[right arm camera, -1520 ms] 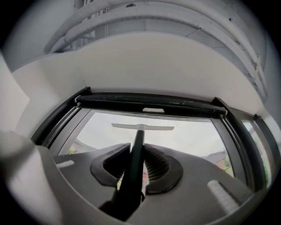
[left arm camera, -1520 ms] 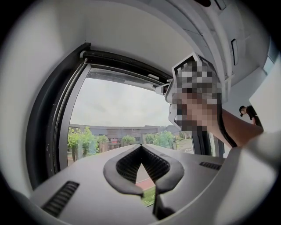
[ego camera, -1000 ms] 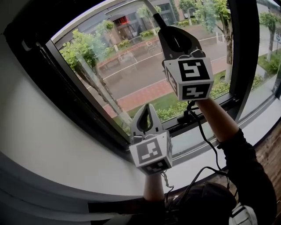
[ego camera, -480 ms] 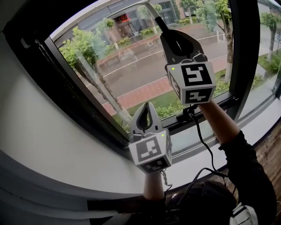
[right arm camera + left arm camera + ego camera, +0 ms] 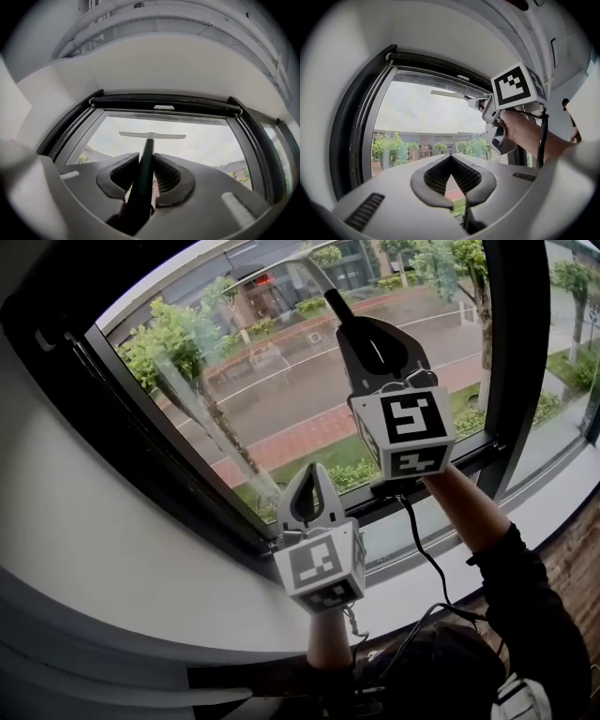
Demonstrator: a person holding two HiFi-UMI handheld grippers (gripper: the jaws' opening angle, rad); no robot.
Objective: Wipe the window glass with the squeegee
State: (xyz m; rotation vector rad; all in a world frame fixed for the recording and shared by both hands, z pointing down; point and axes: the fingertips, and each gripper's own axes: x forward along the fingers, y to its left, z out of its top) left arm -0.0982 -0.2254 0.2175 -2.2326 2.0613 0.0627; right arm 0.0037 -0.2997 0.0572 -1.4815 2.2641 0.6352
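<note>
Reaching up, right gripper (image 5: 352, 324) clamped on squeegee (image 5: 148, 145) near window glass (image 5: 281, 381), left gripper (image 5: 313, 471) closed, empty, lower.

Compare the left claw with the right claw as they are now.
The right claw is clamped on the squeegee handle; the left claw is shut on nothing. The right claw is held high before the window glass; the left claw sits lower, near the bottom frame. Both point toward the window.
</note>
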